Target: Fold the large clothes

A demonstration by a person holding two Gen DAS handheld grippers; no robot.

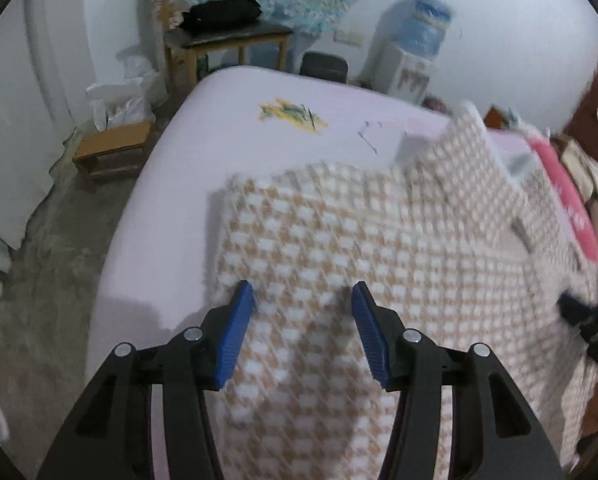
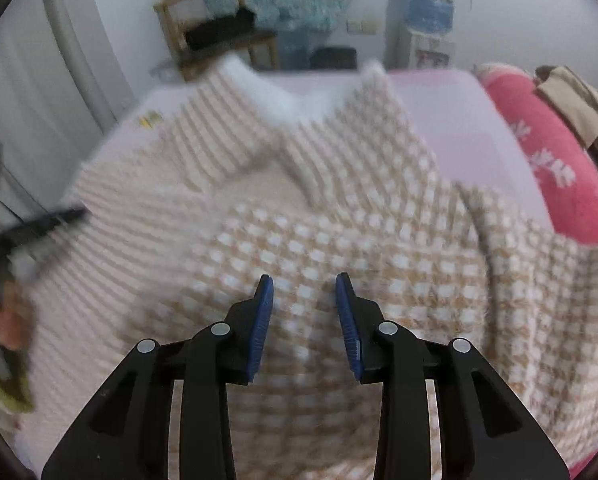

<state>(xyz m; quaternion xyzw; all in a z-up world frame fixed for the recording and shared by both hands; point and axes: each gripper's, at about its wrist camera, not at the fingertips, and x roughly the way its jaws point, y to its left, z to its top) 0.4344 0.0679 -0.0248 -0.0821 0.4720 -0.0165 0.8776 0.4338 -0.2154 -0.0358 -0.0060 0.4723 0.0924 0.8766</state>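
Tan-and-white checked sweater [image 1: 379,248] is lying spread over the lilac-sheeted bed [image 1: 227,120], partly folded, white collar [image 2: 283,96] showing at the far end in the right wrist view. Left gripper [image 1: 303,292] is hovering over the sweater's near-left part, blue fingers [image 1: 239,332] standing apart, nothing clamped between them. Right gripper [image 2: 303,280] is hanging above the sweater's middle, its fingers [image 2: 263,320] parted more narrowly, gripping nothing. Fabric is blurring in both views. Red pillow [image 2: 547,160] is sitting at the bed's right side. Wooden chair [image 1: 223,36] and water dispenser [image 1: 415,52] are standing by the far wall.
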